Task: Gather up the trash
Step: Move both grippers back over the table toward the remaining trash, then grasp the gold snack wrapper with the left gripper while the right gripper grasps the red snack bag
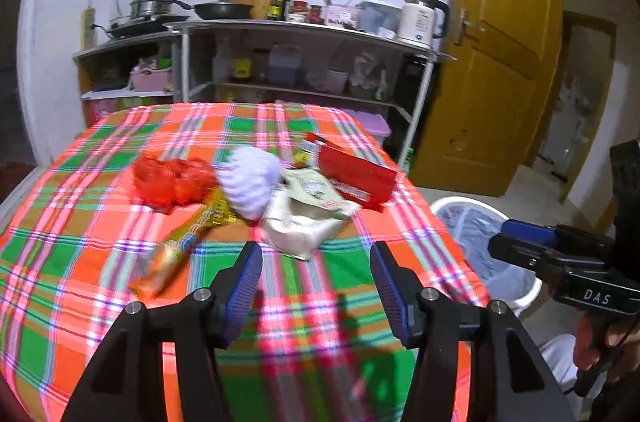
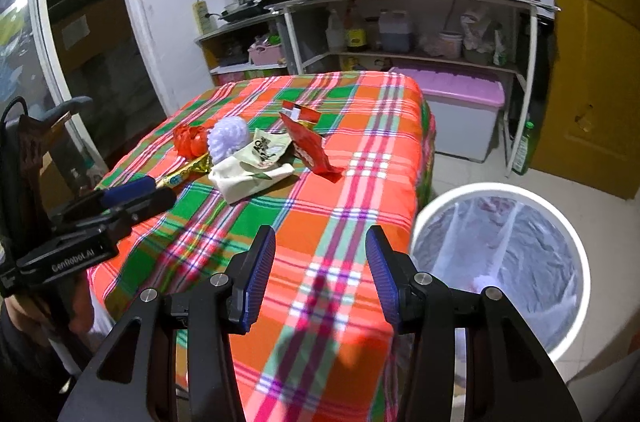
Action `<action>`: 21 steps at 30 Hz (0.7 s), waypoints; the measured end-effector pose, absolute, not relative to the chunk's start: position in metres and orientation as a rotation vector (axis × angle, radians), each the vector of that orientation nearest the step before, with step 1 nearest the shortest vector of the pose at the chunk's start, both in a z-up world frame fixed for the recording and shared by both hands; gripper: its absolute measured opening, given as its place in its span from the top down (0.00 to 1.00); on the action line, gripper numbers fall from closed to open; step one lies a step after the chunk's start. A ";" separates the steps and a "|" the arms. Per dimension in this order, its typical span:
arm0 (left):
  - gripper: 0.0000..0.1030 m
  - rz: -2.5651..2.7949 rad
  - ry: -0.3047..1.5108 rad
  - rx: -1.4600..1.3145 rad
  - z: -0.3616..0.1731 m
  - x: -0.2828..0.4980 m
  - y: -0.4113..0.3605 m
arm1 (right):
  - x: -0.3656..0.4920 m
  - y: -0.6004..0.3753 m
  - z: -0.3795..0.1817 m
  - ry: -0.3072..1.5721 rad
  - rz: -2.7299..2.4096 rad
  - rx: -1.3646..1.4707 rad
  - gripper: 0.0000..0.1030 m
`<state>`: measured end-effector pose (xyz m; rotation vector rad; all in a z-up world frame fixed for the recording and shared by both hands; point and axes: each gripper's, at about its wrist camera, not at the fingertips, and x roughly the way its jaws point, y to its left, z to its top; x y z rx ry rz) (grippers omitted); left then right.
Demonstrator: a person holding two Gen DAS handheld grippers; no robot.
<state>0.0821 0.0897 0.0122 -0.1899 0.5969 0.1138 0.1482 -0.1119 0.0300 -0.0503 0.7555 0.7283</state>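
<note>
trash pile [image 1: 256, 194] sits mid-frame on the plaid table [image 1: 120, 262], bin [image 2: 500, 262] lower right by the table edge. left gripper [image 1: 316, 278] & right gripper [image 2: 320, 262] both spread, empty. risk: crinkly wrappers slip (thin, overlapping), or drop short of the bin.

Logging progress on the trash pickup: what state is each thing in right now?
left gripper: open, empty
right gripper: open, empty
red wrapper: torn open, on table
beige pouch: crumpled, on table
white paper ball: on table
bin: lined, open
</note>
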 end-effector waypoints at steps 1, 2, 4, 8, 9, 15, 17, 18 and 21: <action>0.45 0.125 0.595 -0.192 0.012 0.082 0.095 | 0.150 -0.109 0.030 0.756 0.730 -0.055 0.53; 0.45 0.140 0.593 -0.196 0.012 0.082 0.103 | 0.154 -0.105 0.029 0.759 0.731 -0.061 0.53; 0.45 0.166 0.593 -0.204 0.011 0.083 0.116 | 0.160 -0.099 0.029 0.765 0.731 -0.069 0.53; 0.45 0.218 0.595 -0.204 0.009 0.086 0.143 | 0.175 -0.087 0.025 0.777 0.730 -0.084 0.53; 0.45 0.224 0.598 -0.205 0.008 0.087 0.148 | 0.179 -0.084 0.023 0.780 0.729 -0.089 0.53; 0.45 0.251 0.631 -0.201 -0.003 0.100 0.179 | 0.200 -0.069 0.017 0.793 0.724 -0.108 0.53; 0.45 0.253 0.648 -0.201 -0.008 0.106 0.185 | 0.209 -0.065 0.015 0.797 0.721 -0.111 0.53; 0.45 0.251 0.659 -0.199 -0.010 0.109 0.187 | 0.213 -0.062 0.013 0.798 0.720 -0.113 0.53; 0.45 0.254 0.692 -0.192 -0.019 0.116 0.189 | 0.223 -0.056 0.010 0.805 0.721 -0.120 0.53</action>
